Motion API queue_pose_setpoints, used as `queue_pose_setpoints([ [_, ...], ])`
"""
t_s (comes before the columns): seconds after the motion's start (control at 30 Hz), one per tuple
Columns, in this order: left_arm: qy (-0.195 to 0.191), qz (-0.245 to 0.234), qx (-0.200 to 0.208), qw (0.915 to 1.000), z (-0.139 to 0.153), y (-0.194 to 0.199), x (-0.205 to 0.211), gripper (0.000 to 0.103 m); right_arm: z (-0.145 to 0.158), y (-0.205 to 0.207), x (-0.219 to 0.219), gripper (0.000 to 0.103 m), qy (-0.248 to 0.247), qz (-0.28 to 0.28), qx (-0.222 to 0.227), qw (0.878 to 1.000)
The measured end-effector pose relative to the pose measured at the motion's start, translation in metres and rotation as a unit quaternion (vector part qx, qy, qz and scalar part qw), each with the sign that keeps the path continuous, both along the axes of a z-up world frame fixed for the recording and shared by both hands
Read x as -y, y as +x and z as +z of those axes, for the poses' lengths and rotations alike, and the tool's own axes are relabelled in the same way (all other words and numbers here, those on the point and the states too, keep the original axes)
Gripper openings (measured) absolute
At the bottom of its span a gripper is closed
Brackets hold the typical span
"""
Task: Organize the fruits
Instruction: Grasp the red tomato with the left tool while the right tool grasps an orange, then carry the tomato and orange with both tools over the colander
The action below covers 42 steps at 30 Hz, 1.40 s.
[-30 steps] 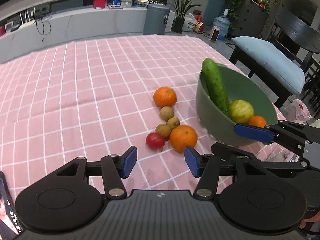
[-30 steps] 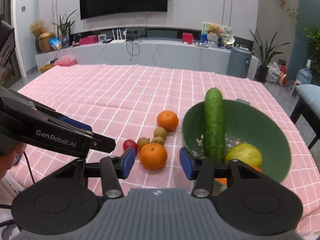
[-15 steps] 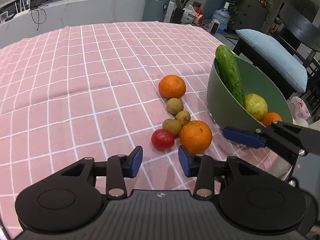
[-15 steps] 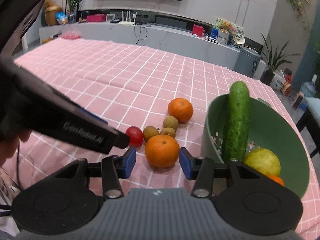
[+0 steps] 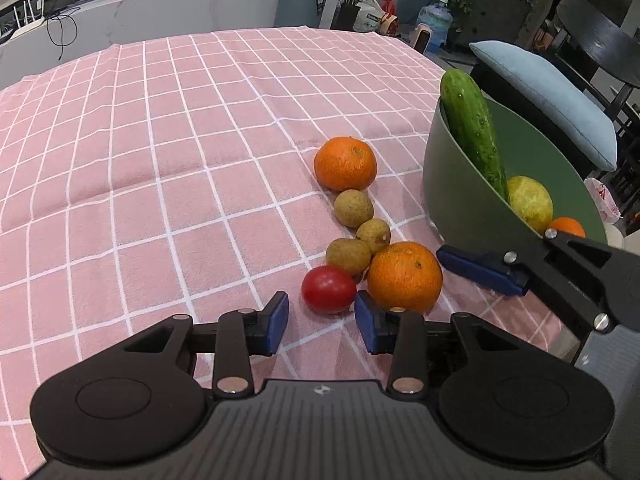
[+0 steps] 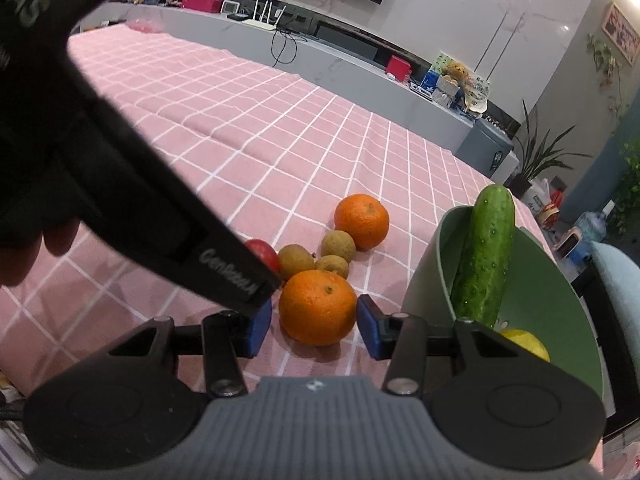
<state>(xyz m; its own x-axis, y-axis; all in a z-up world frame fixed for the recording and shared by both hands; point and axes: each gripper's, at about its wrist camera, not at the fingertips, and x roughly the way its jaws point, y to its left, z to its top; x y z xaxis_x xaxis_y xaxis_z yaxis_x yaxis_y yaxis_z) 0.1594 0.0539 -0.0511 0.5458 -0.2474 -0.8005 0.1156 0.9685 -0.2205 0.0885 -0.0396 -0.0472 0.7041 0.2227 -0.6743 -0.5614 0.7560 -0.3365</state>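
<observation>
I read the job as partly done, with more fruit on the table (image 5: 160,140) than in the bowl. Starting at the left, my left gripper (image 5: 321,323) sits low over the pink checked cloth with its jaws apart, the red tomato (image 5: 328,289) just ahead of the gap and not yet between the pads. Next to the tomato lie three small brown fruits (image 5: 348,256), bunched and touching, with the far orange (image 5: 345,163) behind them. To the right of the tomato is the near orange (image 6: 317,307), and my right gripper (image 6: 314,330) has its jaws spread on either side of it, not yet closed on it as far as I can judge. All six of these pieces still rest on the table and remain to be moved.

Further right stands the green bowl (image 5: 452,192), already holding a cucumber (image 5: 472,128) leaning on its rim, a yellow-green fruit (image 5: 530,202) and what looks like a small orange fruit (image 5: 566,226), though that one is mostly hidden behind the right gripper's arm. So three items are in, and I judge two pickups are about to start.
</observation>
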Motion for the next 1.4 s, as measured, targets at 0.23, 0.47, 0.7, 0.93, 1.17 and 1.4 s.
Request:
queue_pose_setpoints([
  [0.23,-0.004,-0.005,0.008,0.9999,-0.001,0.004,0.003,0.036,-0.006,0.001,-0.008,0.043,-0.027,-0.003,0.016,1.000],
  [0.47,-0.004,-0.002,0.013,0.9999,-0.001,0.001,0.003,0.032,-0.007,0.003,-0.009,0.040,-0.031,-0.006,0.017,0.999],
  [0.7,-0.019,0.029,0.021,0.9992,0.012,-0.010,-0.006,0.032,0.008,0.006,0.002,0.039,0.007,-0.012,-0.015,1.000],
  [0.93,-0.022,0.052,0.034,0.9978,0.039,-0.022,-0.007,0.032,0.044,0.012,0.018,0.039,0.078,-0.020,-0.037,0.996],
  [1.17,-0.021,0.039,0.062,0.9971,0.077,-0.026,0.007,0.032,0.084,0.007,0.049,0.039,0.147,-0.035,-0.042,0.988],
  [1.4,-0.007,-0.008,0.087,0.9962,0.105,-0.019,0.050,0.032,0.111,0.017,0.113,0.040,0.209,-0.071,-0.061,0.973],
])
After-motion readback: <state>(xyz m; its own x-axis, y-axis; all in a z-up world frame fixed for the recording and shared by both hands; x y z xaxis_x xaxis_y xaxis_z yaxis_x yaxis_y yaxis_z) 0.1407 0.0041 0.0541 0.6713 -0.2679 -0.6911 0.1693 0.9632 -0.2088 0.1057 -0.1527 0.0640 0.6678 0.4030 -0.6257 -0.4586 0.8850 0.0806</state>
